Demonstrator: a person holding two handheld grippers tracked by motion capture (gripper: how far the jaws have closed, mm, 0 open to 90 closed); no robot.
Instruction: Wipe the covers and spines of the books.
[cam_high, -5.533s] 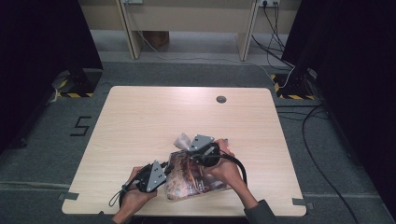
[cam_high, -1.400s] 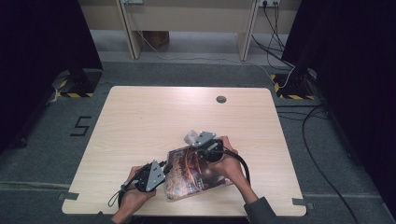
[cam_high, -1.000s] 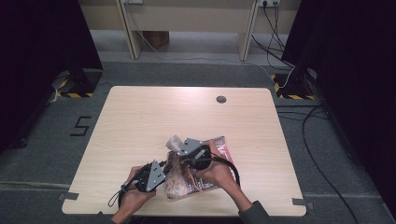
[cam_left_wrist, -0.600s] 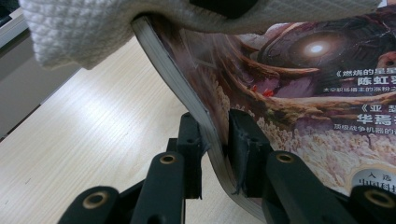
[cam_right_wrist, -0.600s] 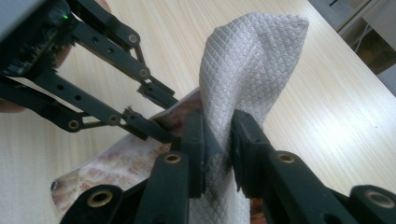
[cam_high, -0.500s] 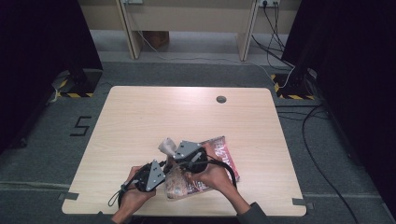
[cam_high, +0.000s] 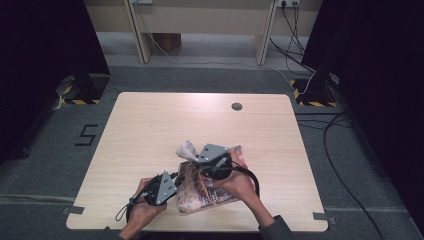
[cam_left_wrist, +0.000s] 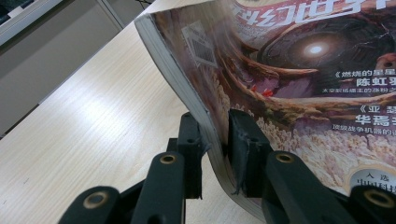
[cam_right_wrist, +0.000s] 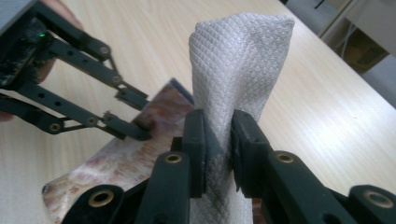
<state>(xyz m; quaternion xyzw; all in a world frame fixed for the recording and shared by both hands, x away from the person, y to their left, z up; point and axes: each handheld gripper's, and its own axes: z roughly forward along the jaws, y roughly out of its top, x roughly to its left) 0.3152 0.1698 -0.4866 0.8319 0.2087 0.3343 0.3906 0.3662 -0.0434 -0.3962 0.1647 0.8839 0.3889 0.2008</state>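
**Reader:** Start at my left. What am I holding there?

**Me:** My left gripper (cam_high: 172, 181) sits near the front edge of the table (cam_high: 150, 125). Its jaws are nearly closed, pinching the edge of a magazine (cam_left_wrist: 289, 93). In the left gripper view the spine side bends upward between my two black fingers (cam_left_wrist: 245, 154), so that edge is lifted clear of the wood. The cover shows a dark, reddish illustration with printed Chinese text.

**Reader:** And moving right?

**Me:** The magazine (cam_high: 210, 187) lies near the front of the table, just right of centre, between my two hands. My right gripper (cam_high: 197, 161) hovers over its far end, jaws almost closed on a white quilted cloth (cam_right_wrist: 238, 70). The cloth stands up in a bunched fold above my fingers (cam_right_wrist: 196, 149). From the high view it reads as a pale wad (cam_high: 188, 149) just beyond the magazine's far left corner.

**Reader:** Which step is this?

**Me:** I judge I am steadying the magazine with the left while wiping its cover with the cloth.

**Reader:** What does the next move need?

**Me:** Probably lowering the cloth flat onto the cover and sweeping across, keeping the left pinch firm so the pages do not slide.
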